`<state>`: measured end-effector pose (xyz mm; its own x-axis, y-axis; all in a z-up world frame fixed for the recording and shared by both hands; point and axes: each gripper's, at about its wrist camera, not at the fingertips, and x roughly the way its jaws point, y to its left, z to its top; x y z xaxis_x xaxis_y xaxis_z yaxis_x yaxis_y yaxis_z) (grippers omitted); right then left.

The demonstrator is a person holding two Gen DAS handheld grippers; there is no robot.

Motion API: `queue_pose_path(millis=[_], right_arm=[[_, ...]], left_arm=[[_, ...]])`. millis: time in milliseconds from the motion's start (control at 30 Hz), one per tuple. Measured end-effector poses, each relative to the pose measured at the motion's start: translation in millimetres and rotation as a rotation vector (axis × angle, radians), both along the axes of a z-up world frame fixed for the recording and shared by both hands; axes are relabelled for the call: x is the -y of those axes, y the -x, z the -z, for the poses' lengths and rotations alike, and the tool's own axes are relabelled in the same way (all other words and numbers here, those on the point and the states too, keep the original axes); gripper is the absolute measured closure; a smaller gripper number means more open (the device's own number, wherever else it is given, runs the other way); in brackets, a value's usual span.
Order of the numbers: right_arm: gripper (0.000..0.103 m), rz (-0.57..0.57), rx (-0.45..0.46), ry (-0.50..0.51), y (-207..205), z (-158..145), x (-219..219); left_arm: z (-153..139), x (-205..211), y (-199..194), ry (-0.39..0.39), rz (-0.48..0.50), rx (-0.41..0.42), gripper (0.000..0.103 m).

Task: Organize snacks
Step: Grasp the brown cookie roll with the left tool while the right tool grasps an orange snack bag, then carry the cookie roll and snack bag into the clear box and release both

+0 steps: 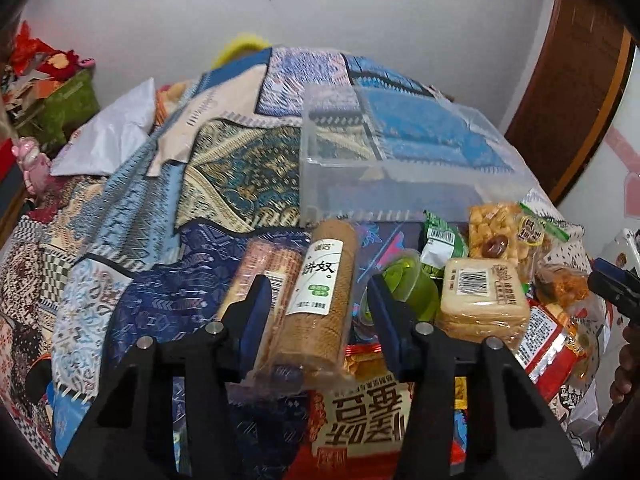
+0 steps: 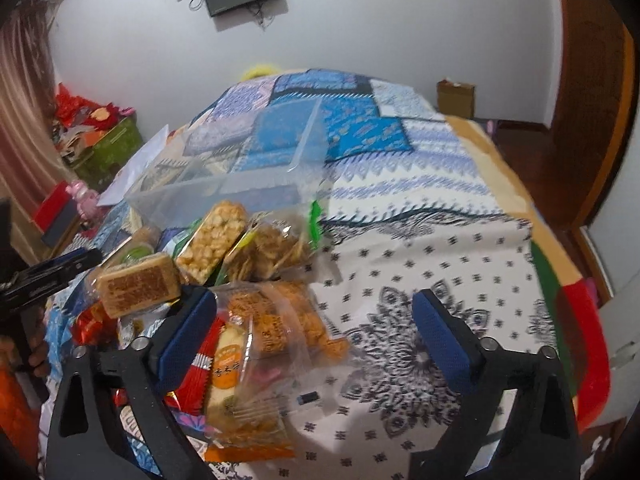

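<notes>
**Left tongs straddle a biscuit roll; right tongs gape over the snack pile**

The left gripper (image 1: 318,300) has its blue pads on either side of a long biscuit roll (image 1: 320,292) with a white label. The left pad sits against the wrapper, but a gap shows at the right pad, so this is not a firm grip. The roll's near end is hidden under the gripper body. A second roll (image 1: 260,268) lies just beside it, partly covered by the left finger.

The right gripper (image 2: 316,332) stands wide open above a clear-wrapped orange snack pack (image 2: 280,320), touching nothing that can be made out; this view is blurred.

The snacks are heaped on a patterned bedspread (image 1: 160,288). Behind them sits a clear plastic bin (image 1: 400,152), whose contents are hard to read through its walls. A green jelly cup (image 1: 408,284) is half hidden by the right finger. A red bag (image 1: 364,412) at the bottom is cut off.
</notes>
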<state>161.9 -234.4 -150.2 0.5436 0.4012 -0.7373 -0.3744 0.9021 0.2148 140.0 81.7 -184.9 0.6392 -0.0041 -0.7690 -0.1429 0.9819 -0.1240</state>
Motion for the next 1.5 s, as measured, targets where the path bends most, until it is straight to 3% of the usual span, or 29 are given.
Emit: queue_pose_path(millis=[67,133,367,467,600,900,1167,1500], right_arm=[[0.009,-0.016,-0.011,0.006,-1,5,-4],[0.017,-0.031,-0.032,0.01,-2,11,-7],[0.02,-0.051,-0.063,-0.009,-7,19,-9],[0.031,-0.072,-0.086,-0.008,-9,25,-13],[0.037,-0.07,-0.074,-0.008,-9,26,-13],[0.053,-0.045,-0.038,0.01,-5,18,-9],[0.055,0.006,-0.007,-0.002,-2,1,3],[0.055,0.004,0.119,-0.037,-13,-45,-9]], left_arm=[[5,-1,-4,0.01,0.009,-0.017,0.057],[10,-2,-10,0.022,0.015,-0.042,0.06],[23,-1,-26,0.045,0.039,-0.097,0.061],[29,2,-32,0.031,0.051,-0.128,0.061],[37,-4,-37,0.06,0.043,-0.157,0.061],[26,-3,-22,0.063,0.029,-0.103,0.068],[-3,2,3,0.032,0.015,-0.028,0.068],[-47,-3,12,0.031,-0.005,0.096,0.068]])
